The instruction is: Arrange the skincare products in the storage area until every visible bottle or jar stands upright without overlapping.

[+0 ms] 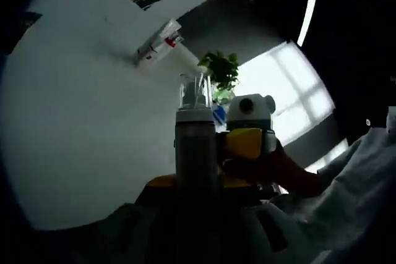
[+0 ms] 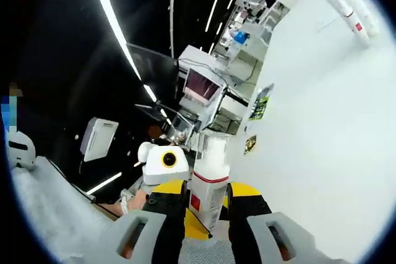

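Between each tongs, one bottle [image 1: 196, 146] [image 2: 208, 180].

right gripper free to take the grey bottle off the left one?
Probably not: the right gripper already looks shut on a white bottle, so its jaws are occupied. The grey bottle sits in the left gripper.

It looked like a lab or workshop: long ceiling strip lights [image 2: 117, 35], crowded equipment racks [image 2: 207, 94] with a monitor, a white wall [image 1: 80, 122], and a potted plant [image 1: 221, 71] near a bright window [image 1: 291, 85].
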{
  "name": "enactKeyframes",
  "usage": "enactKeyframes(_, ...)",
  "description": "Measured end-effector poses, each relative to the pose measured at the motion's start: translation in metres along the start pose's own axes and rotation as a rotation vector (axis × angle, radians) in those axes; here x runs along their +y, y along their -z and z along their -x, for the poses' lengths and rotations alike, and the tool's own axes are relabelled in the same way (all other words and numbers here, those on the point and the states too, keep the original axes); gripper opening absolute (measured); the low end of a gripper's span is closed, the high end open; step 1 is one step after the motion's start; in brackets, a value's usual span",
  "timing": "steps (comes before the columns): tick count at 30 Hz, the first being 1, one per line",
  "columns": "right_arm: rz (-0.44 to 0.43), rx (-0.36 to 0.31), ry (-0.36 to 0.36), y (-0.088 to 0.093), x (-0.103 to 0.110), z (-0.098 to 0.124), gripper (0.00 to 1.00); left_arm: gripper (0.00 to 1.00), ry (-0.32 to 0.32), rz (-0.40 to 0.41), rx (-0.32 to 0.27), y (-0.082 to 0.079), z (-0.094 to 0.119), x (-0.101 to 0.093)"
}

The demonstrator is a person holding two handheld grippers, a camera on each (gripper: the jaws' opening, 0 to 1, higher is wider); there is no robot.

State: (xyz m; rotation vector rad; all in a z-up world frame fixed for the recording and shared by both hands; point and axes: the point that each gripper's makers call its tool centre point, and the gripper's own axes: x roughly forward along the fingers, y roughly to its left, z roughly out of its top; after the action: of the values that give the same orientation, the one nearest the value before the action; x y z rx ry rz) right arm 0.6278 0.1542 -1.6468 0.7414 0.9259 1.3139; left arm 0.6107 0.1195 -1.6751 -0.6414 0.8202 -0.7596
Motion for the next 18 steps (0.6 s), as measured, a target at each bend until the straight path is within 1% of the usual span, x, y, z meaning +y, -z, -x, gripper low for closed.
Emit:
enactKeyframes(2, -0.013, -0.010, 0.016, -0.001, -0.002, -0.001, 0.21, 0.19, -0.035, -0.038, 0.005, -0.002, -0.001, 0.001)
enactKeyframes(3, -0.017, -0.018, 0.031, -0.001, -0.004, -0.001, 0.20, 0.19, -0.080, -0.068, 0.002, -0.003, -0.001, 0.005)
enactKeyframes(4, -0.016, -0.035, 0.050, -0.003, -0.006, -0.002, 0.20, 0.19, -0.096, -0.089, 0.017, -0.002, -0.002, 0.006)
enactKeyframes(5, -0.021, -0.039, 0.056, -0.003, -0.006, -0.002, 0.20, 0.19, -0.131, -0.129, 0.026, -0.002, -0.003, 0.009)
enactKeyframes(6, -0.037, -0.054, 0.080, -0.004, -0.009, -0.003, 0.19, 0.19, -0.152, -0.147, 0.035, -0.002, -0.003, 0.011)
enactKeyframes(10, -0.073, -0.096, 0.135, -0.004, -0.016, -0.005, 0.19, 0.19, -0.257, -0.234, 0.077, -0.001, -0.004, 0.022)
enactKeyframes(12, -0.083, -0.116, 0.155, -0.003, -0.019, -0.006, 0.18, 0.19, -0.287, -0.267, 0.094, 0.000, -0.003, 0.026)
enactKeyframes(14, -0.073, -0.124, 0.174, -0.001, -0.021, -0.008, 0.18, 0.19, -0.313, -0.300, 0.113, 0.003, -0.004, 0.030)
enactKeyframes(15, -0.067, -0.118, 0.184, 0.000, -0.022, -0.008, 0.18, 0.19, -0.318, -0.306, 0.120, 0.005, -0.005, 0.031)
enactKeyframes(16, -0.054, -0.108, 0.186, 0.001, -0.022, -0.008, 0.17, 0.19, -0.323, -0.336, 0.127, 0.007, -0.005, 0.033)
enactKeyframes(17, -0.030, -0.090, 0.197, 0.004, -0.024, -0.007, 0.17, 0.20, -0.323, -0.342, 0.127, 0.008, -0.005, 0.032)
enactKeyframes(18, -0.035, -0.090, 0.193, 0.004, -0.023, -0.006, 0.17, 0.20, -0.325, -0.352, 0.126, 0.009, -0.006, 0.033)
